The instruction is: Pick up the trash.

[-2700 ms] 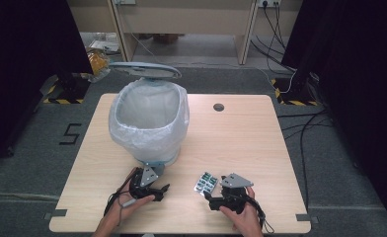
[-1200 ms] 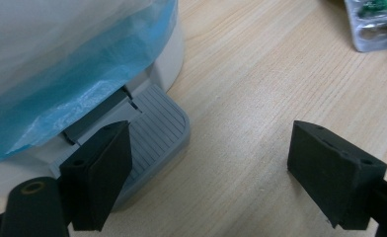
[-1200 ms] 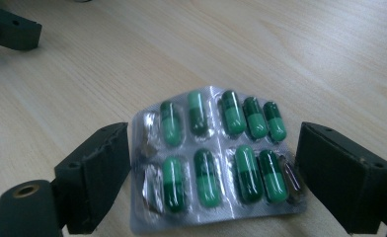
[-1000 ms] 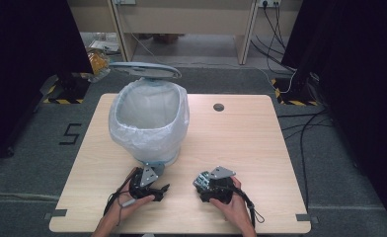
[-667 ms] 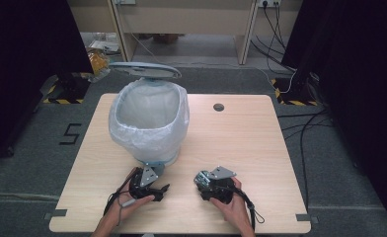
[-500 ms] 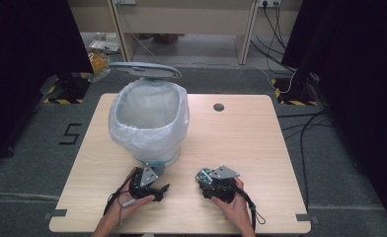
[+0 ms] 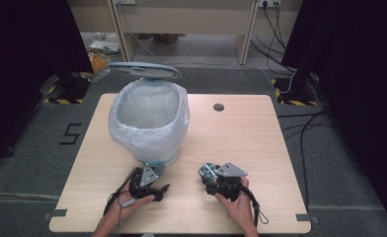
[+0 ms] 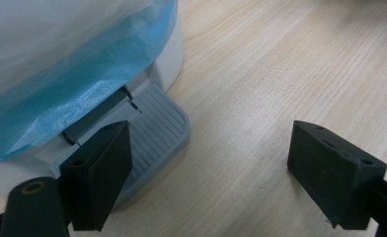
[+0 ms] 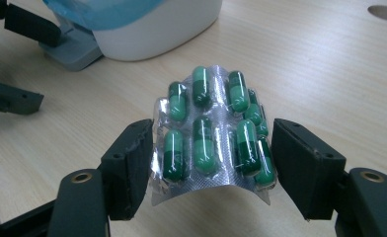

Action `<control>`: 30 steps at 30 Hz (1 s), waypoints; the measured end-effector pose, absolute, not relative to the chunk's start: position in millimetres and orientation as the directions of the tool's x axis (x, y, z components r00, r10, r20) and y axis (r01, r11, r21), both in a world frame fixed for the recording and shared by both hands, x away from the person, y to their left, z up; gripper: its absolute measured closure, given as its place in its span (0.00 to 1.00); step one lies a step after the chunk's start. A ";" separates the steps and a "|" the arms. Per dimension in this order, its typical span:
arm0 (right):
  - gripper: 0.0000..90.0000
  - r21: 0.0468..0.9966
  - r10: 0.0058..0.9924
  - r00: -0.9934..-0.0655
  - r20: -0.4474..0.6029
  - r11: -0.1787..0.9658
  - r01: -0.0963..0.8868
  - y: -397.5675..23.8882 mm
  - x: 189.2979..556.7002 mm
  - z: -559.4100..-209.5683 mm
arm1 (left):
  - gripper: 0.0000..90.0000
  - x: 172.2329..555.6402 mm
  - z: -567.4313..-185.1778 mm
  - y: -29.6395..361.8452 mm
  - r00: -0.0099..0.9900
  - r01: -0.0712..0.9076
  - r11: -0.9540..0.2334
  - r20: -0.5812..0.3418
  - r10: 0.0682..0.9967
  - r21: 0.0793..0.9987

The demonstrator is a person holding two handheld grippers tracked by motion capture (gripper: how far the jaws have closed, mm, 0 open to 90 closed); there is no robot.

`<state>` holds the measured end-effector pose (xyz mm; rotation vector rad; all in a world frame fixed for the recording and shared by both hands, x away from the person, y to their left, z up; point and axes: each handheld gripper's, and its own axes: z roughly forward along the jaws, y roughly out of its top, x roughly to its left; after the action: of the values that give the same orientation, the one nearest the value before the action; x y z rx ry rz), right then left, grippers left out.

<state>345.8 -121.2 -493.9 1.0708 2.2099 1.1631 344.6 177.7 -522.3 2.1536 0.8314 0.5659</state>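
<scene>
While the two black pads of the right gripper (image 9: 211, 163) pressed from both sides on a blister pack (image 9: 212, 136) of green capsules, the foil sheet bowed upward between them into an arch. The jaws had just been closing, and the pack was between them, pinched by its two edges. Two rows of capsules were visible on the pack, dark green at one end and lighter green at the other. Its lower edge hung free above the table (image 9: 320, 64), and under it the wood was seen.

In the high view the right gripper (image 7: 212, 174) was near the front edge of the table (image 7: 260, 133), held by the person's right hand (image 7: 233, 202), with the grey three-cornered plate on top and the blister pack (image 7: 207, 171) at its front end, just above the wood.

The pads of the left gripper (image 8: 206, 173) stood wide apart with nothing between them, only bare wood. One pad was over the grey ribbed pedal (image 8: 157, 131) of the bin (image 8: 169, 54); if it touched the pedal could not be told. In the high view the left gripper (image 7: 158, 187) lay low in the left hand (image 7: 125, 205), just in front of the bin.

The bin (image 7: 149, 121) stood on the left half of the table, lined with a thin plastic bag (image 7: 127, 133), and its lid (image 7: 144, 70) was raised behind it. The two grippers were near each other but apart. A round hole (image 7: 218, 106) was in the table top behind them.
</scene>
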 end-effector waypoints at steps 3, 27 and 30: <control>0.38 0.833 0.791 -0.612 -0.012 0.347 0.431 -123.6 346.9 -489.8 | 0.18 344.6 -522.1 177.8 0.694 0.382 -0.512 0.128 0.709 0.769; 0.37 0.890 0.812 -0.583 -0.008 0.271 0.365 -135.9 367.5 -438.7 | 0.18 344.6 -522.4 177.6 0.691 0.380 -0.510 0.129 0.711 0.772; 0.37 0.896 0.813 -0.581 -0.015 0.269 0.353 -135.4 369.7 -431.3 | 0.18 344.6 -522.5 177.6 0.691 0.380 -0.510 0.130 0.711 0.772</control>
<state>369.7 -135.4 -431.3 1.0504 2.0651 1.2715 344.6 177.6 -522.5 2.1514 0.8310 0.5675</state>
